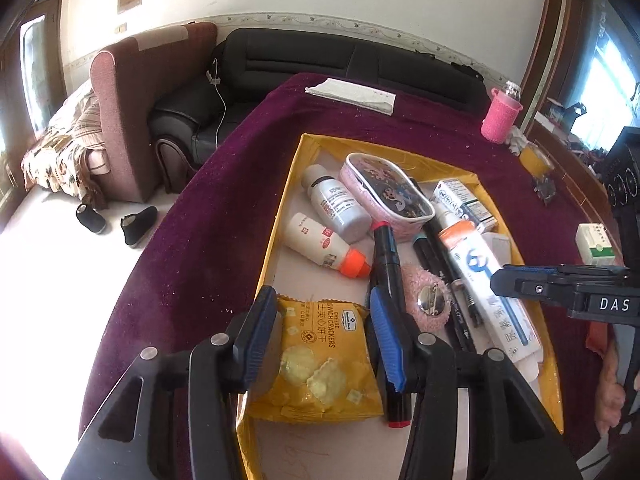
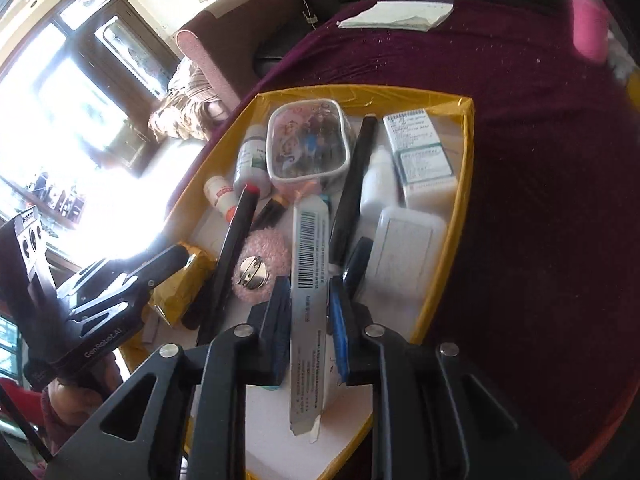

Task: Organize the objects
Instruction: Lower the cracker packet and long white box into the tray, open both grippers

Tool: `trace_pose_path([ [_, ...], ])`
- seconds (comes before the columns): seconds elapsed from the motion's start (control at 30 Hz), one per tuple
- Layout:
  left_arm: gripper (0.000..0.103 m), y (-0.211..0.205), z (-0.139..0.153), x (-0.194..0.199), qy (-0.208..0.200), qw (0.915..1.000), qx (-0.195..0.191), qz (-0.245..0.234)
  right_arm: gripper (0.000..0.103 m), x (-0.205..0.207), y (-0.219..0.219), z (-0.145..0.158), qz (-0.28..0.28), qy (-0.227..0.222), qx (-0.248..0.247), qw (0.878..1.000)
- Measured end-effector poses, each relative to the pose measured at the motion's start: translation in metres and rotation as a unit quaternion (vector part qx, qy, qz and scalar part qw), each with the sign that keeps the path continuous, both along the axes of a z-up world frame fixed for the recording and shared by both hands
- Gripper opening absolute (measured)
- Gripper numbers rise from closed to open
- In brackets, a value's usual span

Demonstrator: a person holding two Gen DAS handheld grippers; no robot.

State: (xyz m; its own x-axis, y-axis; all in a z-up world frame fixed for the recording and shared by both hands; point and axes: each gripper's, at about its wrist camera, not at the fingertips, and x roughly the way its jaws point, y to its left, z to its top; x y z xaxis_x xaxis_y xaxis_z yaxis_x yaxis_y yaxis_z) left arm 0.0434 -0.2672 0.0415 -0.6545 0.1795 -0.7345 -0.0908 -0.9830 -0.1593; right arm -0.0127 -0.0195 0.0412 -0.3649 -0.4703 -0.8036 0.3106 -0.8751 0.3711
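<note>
Between our left tongs point(image 1: 324, 336) sits the yellow cheese cracker packet point(image 1: 320, 360), lying flat at the near end of the yellow-walled box point(image 1: 280, 216) on the purple-clothed counter point(image 1: 192, 240). The blue pads stand apart, one on each side of the packet; we cannot see them pressing it, so we judge it set down, not held.

Our right tongs point(image 2: 310, 308) straddle the long white toothpaste carton point(image 2: 310, 280), which lies in the box along its right half. Their pads are parted, close to the carton's sides but apparently not clamped on it.

What the next move turns on is that carton's line: its long axis runs straight away from the right tongs, toward the pink pencil pouch point(image 2: 308, 144) at the far end, so the pads cross its narrow width. The right hand is plainly nearer to it. Beside it the red-capped black marker point(image 2: 232, 256) lies roughly parallel, leaning left, with the pink fluffy brooch point(image 2: 260, 264) between them.
</note>
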Motion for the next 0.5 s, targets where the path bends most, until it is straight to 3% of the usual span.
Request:
trace_pose_path([
  [0.1,0.05,-0.009,0.011,0.012,0.015,0.9997,0.019,0.009,0.04,0.001,0.002,0.018,-0.004,0.031,-0.007,0.999],
  [0.23,0.05,-0.019,0.021,0.036,0.029,0.9977,0.054,0.027,0.046,0.0,-0.009,0.04,0.003,0.054,-0.041,0.998],
  [0.4,0.052,-0.034,0.033,0.069,0.064,0.9906,0.101,0.068,0.047,-0.026,-0.067,0.02,0.053,-0.024,-0.134,0.989],
  [0.5,0.055,-0.041,0.038,0.078,0.061,0.9897,0.1,0.082,0.047,-0.035,-0.099,0.007,0.074,-0.059,-0.152,0.984],
])
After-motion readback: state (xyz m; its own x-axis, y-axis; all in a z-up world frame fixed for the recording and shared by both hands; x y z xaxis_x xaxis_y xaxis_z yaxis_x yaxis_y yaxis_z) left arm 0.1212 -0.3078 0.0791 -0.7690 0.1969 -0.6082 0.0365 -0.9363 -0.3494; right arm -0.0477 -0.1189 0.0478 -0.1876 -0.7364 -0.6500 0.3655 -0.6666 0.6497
